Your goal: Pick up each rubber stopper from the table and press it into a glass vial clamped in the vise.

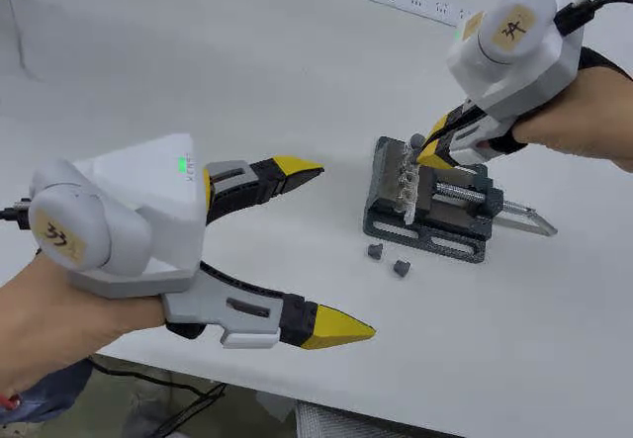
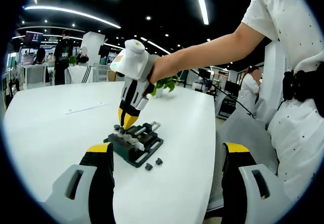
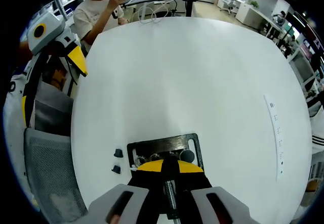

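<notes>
Your right tongs [image 1: 428,147] are drawn narrow, the yellow tips all but together, down on the top of the vise [image 1: 450,222]. A grey stopper [image 1: 417,141] sits right at the tips, at their 9 o'clock in the head view. I cannot tell whether the tips pinch it or only touch it. The glass vials [image 1: 406,187] stand in a row between the vise's jaws, just below that stopper.

Your left tongs [image 1: 346,250] are spread wide and hold nothing. They hover over bare bench [image 1: 247,72], well apart from the vise, which lies at their 3 o'clock in the head view.

Two loose stoppers [image 1: 388,260] lie on the bench just off the vise's base, at its 7 o'clock, in the open gap between the vise and your left tongs.

The bench's near edge runs just beneath your left tongs, at 6 o'clock. From 9 to 12 o'clock of the vise the white top is open. A power strip [image 1: 420,3] lies far off at 12 o'clock. In the right gripper view the bench's curved edge falls away at 9 o'clock, with a mesh chair [image 3: 48,178] just beside it.
</notes>
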`<action>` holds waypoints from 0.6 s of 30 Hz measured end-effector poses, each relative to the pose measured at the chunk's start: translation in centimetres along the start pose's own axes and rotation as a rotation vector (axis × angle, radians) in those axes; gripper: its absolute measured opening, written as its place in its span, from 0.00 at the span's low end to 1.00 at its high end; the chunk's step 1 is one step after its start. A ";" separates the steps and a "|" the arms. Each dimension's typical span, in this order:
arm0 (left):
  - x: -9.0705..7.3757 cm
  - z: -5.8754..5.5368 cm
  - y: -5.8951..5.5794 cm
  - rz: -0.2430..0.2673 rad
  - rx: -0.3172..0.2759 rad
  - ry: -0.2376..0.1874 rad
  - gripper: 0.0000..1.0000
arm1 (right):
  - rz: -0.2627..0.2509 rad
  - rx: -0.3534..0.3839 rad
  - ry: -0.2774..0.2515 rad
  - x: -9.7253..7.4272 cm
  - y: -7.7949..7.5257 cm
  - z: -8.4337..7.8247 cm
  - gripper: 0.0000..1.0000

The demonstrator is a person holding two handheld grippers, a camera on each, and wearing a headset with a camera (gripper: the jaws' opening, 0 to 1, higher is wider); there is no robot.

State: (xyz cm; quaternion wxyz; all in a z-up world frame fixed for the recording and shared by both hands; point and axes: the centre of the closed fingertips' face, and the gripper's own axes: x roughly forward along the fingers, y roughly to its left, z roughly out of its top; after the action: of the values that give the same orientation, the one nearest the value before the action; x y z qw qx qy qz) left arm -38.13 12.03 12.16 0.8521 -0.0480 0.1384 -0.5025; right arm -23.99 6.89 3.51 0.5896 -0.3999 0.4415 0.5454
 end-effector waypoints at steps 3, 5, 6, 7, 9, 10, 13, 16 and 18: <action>0.0 0.0 0.0 0.000 -0.001 0.000 0.88 | 0.001 0.000 -0.004 0.1 0.0 0.1 0.03; 0.0 0.0 0.0 0.001 -0.002 -0.001 0.87 | 0.003 -0.002 -0.003 0.1 0.1 0.2 0.03; 0.0 -0.1 0.1 0.002 -0.002 0.000 0.87 | 0.002 -0.003 -0.002 0.2 0.1 0.1 0.03; 0.0 -0.1 0.1 0.002 -0.002 0.000 0.87 | 0.003 -0.004 0.000 0.3 0.0 0.1 0.03; 0.0 -0.1 0.1 0.002 -0.004 -0.001 0.87 | 0.005 0.003 -0.001 0.3 0.0 0.1 0.03; 0.0 -0.1 0.1 0.002 -0.003 -0.001 0.87 | 0.007 0.001 -0.001 0.3 -0.1 0.1 0.03; 0.0 -0.2 0.1 0.003 -0.005 0.000 0.87 | 0.013 0.007 -0.004 0.3 0.0 0.1 0.03; 0.0 -0.2 0.0 0.000 -0.007 -0.001 0.87 | 0.022 0.010 -0.006 0.3 0.0 0.1 0.03; 0.1 -0.2 -0.1 -0.002 -0.005 -0.001 0.87 | 0.030 0.007 -0.002 0.4 -0.1 0.1 0.03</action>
State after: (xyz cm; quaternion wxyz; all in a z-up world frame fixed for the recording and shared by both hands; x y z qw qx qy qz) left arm -38.24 11.92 11.99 0.8515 -0.0503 0.1393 -0.5029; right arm -23.85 7.04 3.15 0.5832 -0.3908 0.4488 0.5529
